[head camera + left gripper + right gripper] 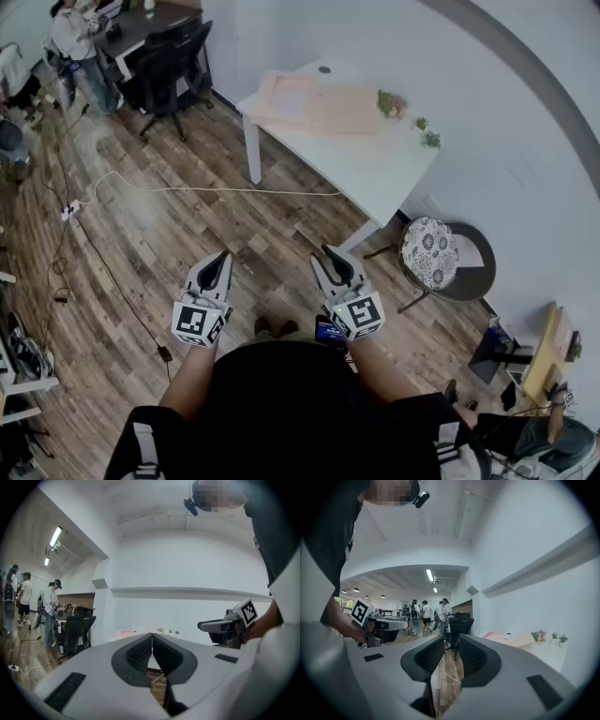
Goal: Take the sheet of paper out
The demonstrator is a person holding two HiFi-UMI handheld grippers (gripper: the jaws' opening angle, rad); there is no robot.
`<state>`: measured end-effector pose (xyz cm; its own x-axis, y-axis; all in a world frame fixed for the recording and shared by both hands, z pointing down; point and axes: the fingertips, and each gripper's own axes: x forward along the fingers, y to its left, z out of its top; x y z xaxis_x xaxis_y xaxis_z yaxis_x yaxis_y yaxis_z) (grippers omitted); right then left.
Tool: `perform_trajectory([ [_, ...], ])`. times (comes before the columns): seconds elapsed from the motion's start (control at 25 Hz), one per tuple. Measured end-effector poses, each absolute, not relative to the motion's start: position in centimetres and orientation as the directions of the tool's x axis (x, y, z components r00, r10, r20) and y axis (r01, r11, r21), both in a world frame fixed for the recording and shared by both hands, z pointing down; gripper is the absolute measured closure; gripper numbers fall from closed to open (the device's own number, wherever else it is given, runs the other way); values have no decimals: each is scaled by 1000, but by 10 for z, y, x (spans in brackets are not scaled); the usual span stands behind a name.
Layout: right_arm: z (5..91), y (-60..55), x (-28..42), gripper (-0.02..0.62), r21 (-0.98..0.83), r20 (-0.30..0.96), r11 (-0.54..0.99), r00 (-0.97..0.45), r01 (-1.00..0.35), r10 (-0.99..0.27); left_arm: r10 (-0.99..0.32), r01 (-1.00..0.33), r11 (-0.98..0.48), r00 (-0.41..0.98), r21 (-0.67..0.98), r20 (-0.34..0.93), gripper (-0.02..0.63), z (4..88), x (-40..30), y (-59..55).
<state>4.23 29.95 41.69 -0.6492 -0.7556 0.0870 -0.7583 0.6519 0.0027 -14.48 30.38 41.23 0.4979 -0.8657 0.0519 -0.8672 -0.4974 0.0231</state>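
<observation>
A pale pink sheet (286, 98) lies on a tan folder (345, 110) on the white table (375, 169), well ahead of me. The folder shows far off as a pink strip in the left gripper view (125, 633) and in the right gripper view (506, 637). I hold both grippers level over the wooden floor, short of the table. My left gripper (218, 257) (152, 635) has its jaws touching at the tips, with nothing in them. My right gripper (330, 251) (451, 639) stands open, a narrow gap between its pads and nothing inside.
Small potted plants (392, 103) sit at the table's right end. A stool with a patterned cushion (428, 251) stands right of the table. A white cable (187, 190) runs across the floor. A black office chair (173, 61) and people stand at the far left.
</observation>
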Motion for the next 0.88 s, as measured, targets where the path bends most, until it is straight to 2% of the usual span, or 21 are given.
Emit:
perform_trajectory([
  [0.44,409,308,80,494,-3,52,623,-622,-782,-781,-857,-859,-512,512,22,48,601,405,-132,317],
  [0.6,410,313,89,454,-10,43,636,-635,-772,-771,-854,-856,-516,517,25,51,601,405,-126,318],
  [0.88,408,314,99,463,-14,33,627,-627,-779,-778,-847,-849,-528,529,29,60,601,403,-114,319],
])
